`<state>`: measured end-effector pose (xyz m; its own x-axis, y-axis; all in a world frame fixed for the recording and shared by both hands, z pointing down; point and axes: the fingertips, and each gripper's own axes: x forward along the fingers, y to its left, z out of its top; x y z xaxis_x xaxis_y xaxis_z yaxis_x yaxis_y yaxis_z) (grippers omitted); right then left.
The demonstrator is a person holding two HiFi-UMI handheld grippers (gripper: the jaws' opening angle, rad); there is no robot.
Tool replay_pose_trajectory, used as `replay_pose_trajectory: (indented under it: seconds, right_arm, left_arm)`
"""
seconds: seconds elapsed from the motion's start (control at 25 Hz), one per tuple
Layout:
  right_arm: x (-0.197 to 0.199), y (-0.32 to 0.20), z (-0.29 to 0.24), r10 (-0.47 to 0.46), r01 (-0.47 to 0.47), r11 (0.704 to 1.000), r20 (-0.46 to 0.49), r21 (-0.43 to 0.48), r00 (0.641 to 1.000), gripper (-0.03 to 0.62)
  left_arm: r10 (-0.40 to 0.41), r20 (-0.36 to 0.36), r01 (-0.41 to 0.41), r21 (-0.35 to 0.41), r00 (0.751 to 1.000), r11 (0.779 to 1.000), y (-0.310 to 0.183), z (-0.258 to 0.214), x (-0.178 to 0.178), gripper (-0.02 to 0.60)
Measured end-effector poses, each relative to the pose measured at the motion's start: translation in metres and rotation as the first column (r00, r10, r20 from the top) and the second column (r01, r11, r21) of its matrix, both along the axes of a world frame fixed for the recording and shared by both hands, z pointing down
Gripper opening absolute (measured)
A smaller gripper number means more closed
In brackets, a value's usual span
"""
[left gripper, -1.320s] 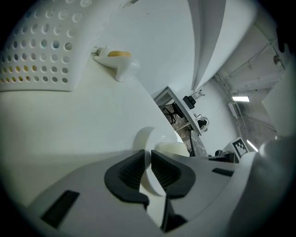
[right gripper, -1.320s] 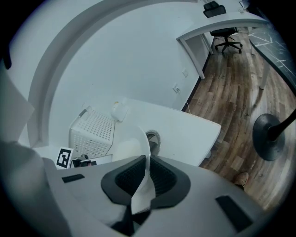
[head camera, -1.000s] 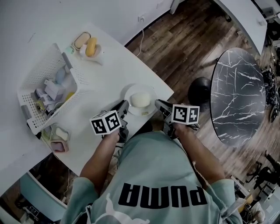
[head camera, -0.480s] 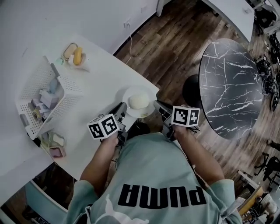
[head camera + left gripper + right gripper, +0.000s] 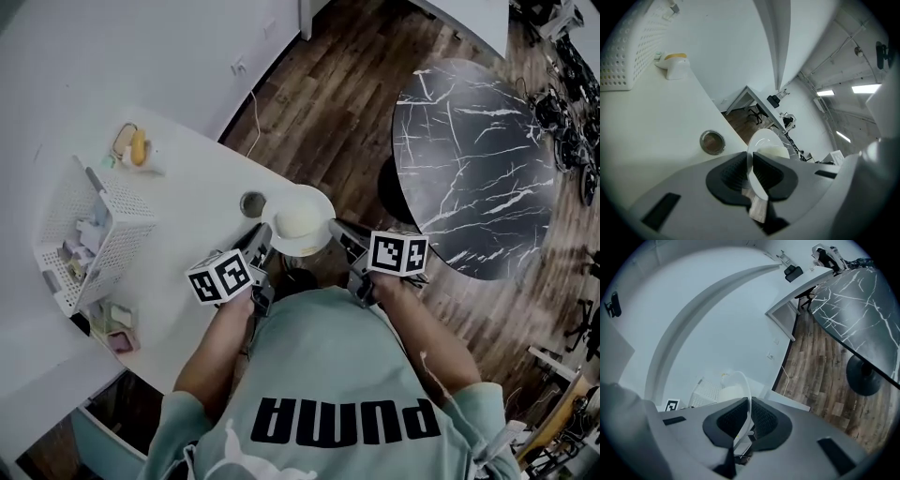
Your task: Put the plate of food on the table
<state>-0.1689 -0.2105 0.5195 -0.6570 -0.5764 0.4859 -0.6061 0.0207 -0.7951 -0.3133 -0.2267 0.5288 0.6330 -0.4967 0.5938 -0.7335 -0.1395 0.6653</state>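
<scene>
So the left tongs (image 5: pixel 751 171) and right tongs (image 5: pixel 749 420) each pinch opposite rims of the round white plate (image 5: pixel 325 204) of pale food (image 5: pixel 298 221), probably stiff, slick, breakable, so keep it level.

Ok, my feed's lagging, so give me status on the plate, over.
Left gripper and right gripper shut on plate rim, opposite sides. Plate with pale food held at white table edge. Nothing in the way.
</scene>
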Motion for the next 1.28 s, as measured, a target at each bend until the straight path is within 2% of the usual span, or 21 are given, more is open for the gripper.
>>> replay_pose_trajectory:
  seconds: [0.52, 1.28]
  right_arm:
    - [0.074, 0.022, -0.012, 0.095, -0.095, 0.995, 0.008, 0.024, 0.995, 0.031]
    - [0.168, 0.064, -0.008, 0.247, -0.249, 0.968, 0.088, 0.022, 0.965, 0.031]
  left_arm:
    - [0.099, -0.004, -0.099, 0.006, 0.995, 0.995, 0.008, -0.011, 0.076, 0.046]
    - [0.245, 0.030, -0.246, 0.002, 0.969, 0.969, 0.033, -0.021, 0.175, 0.041]
